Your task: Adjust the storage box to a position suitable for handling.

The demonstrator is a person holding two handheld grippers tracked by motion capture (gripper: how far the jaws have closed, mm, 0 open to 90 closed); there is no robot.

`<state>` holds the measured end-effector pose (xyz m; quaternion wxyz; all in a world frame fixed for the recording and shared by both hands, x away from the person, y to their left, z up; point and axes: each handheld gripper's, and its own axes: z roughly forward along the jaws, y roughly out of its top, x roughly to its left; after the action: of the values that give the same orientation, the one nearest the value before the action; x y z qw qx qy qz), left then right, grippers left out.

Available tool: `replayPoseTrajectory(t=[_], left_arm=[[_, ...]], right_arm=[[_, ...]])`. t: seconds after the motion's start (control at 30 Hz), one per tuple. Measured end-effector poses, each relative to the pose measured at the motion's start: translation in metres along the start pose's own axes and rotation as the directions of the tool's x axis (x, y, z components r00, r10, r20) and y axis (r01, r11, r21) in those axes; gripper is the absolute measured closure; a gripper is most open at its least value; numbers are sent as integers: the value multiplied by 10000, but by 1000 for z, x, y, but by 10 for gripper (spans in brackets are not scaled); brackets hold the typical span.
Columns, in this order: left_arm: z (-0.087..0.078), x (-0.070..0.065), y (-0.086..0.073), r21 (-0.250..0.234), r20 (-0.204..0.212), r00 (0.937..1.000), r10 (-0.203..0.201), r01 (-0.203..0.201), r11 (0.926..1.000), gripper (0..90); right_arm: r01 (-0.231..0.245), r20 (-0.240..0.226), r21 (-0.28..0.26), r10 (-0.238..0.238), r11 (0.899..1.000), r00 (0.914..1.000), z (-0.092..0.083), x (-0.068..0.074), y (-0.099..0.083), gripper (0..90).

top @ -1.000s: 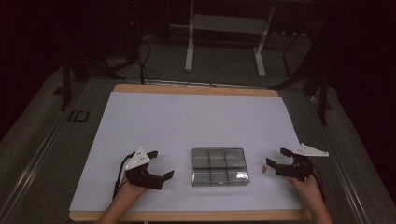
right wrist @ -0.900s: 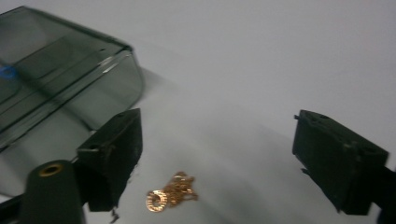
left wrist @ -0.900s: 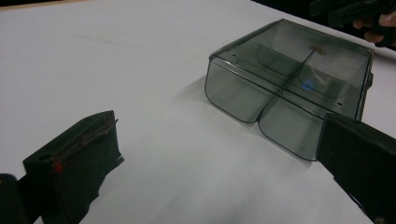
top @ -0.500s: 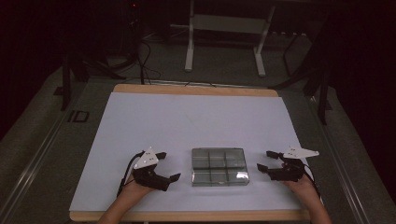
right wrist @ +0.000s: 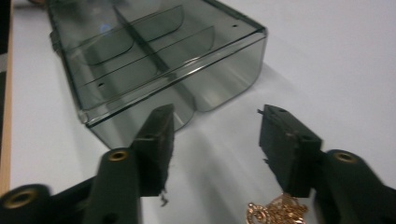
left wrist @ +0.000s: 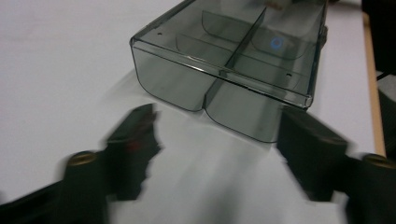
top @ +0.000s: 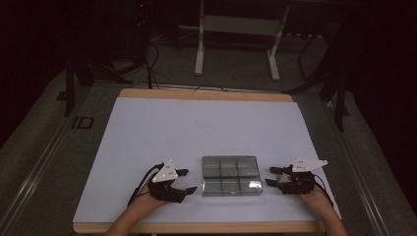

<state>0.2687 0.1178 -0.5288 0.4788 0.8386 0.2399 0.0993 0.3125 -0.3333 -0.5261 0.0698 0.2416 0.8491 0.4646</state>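
On the white table [top: 147,137], the left gripper [top: 186,181] sits at about eight o'clock, its jaws pointing toward three o'clock at the smoky clear compartment box [top: 230,175]. The jaws have just been closing and stand partly open with nothing between them; in the left gripper view [left wrist: 215,158] the box [left wrist: 224,60] lies just beyond the tips, not touching. The box rests at six o'clock near the front edge, between the two grippers. The right gripper [top: 273,177] sits at four o'clock, pointing toward nine o'clock at the box [right wrist: 154,60]. Its jaws [right wrist: 215,140] have also just been closing, half open and gripping nothing; a small gold chain [right wrist: 276,210] lies on the table by the right-hand jaw.
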Motion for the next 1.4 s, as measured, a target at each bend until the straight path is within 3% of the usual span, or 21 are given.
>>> replayPoseTrajectory(t=[0.3, 0.33, 0.47, 0.73, 1.1, 1.4], left_arm=[[9, -6, 2, 361, 583, 9976, 379, -400, 9985, 579], [9, -7, 2, 384, 629, 9969, 469, -493, 9980, 633], [15, -10, 2, 708, 523, 9963, 684, -720, 9949, 698], [20, -12, 3, 695, 582, 9934, 986, -1025, 9923, 859], [20, -13, 4, 727, 504, 9928, 1090, -1125, 9910, 900], [16, -15, 8, 599, 492, 9924, 1127, -1156, 9915, 900]], right_arm=[[560, -437, 319, -545, 9979, 9976, 4, 6, 0, 703], [657, -456, 378, -640, 9971, 9969, 5, 7, 0, 760], [1087, -487, 511, -1063, 9928, 9931, 7, 11, -1, 817], [1201, -729, 603, -1157, 9909, 9906, 10, 14, -2, 900], [1329, -1087, 488, -1270, 9899, 9859, 12, 18, 2, 900], [1358, -1059, 450, -1305, 9897, 9858, 9, 19, 5, 900]])
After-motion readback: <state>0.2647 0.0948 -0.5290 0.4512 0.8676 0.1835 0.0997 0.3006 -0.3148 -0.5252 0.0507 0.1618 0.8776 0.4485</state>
